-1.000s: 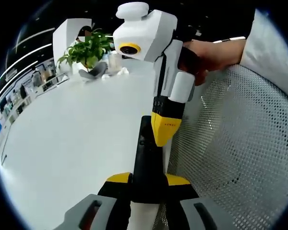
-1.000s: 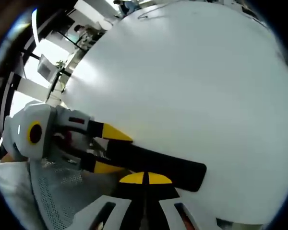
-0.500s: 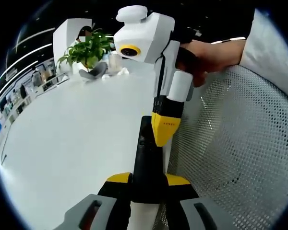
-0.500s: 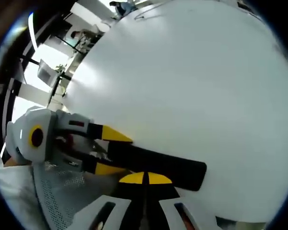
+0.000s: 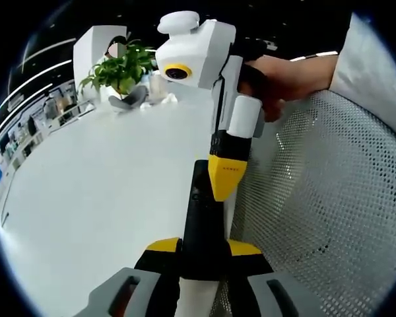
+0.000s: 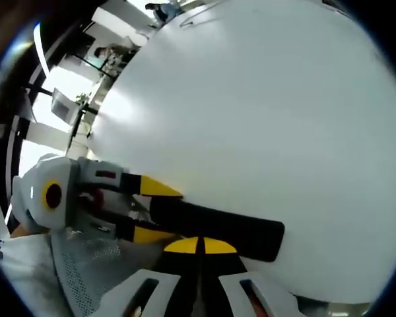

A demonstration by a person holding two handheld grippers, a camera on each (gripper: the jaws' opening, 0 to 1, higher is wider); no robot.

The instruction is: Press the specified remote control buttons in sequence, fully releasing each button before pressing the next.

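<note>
Two grippers are seen, one in each hand of a person. In the left gripper view, the left gripper (image 5: 203,249) is closed tight on the near end of a long black remote control (image 5: 199,218), with a yellow tip on each side of it. The remote is pointed away, over the edge of a big white table (image 5: 99,191). The right gripper (image 5: 224,188) is reached down from above, and its yellow tips are pressed together and set on the top face of the remote, about halfway along. It is held by a hand (image 5: 287,76) in a white sleeve (image 5: 373,63). A white mesh chair back (image 5: 323,211) is seen to the right of the remote. A green plant (image 5: 121,66) is stood far off on the table. In the right gripper view, the right gripper (image 6: 199,246) is seen with its two yellow tips shut together, nothing between them, and laid on the black remote (image 6: 214,228). The remote is stretched across just above the tips. The left gripper (image 6: 142,210) is seen at the left, with its yellow tips clamped above and below the remote's end. The white table (image 6: 251,119) is spread wide behind them.
</note>
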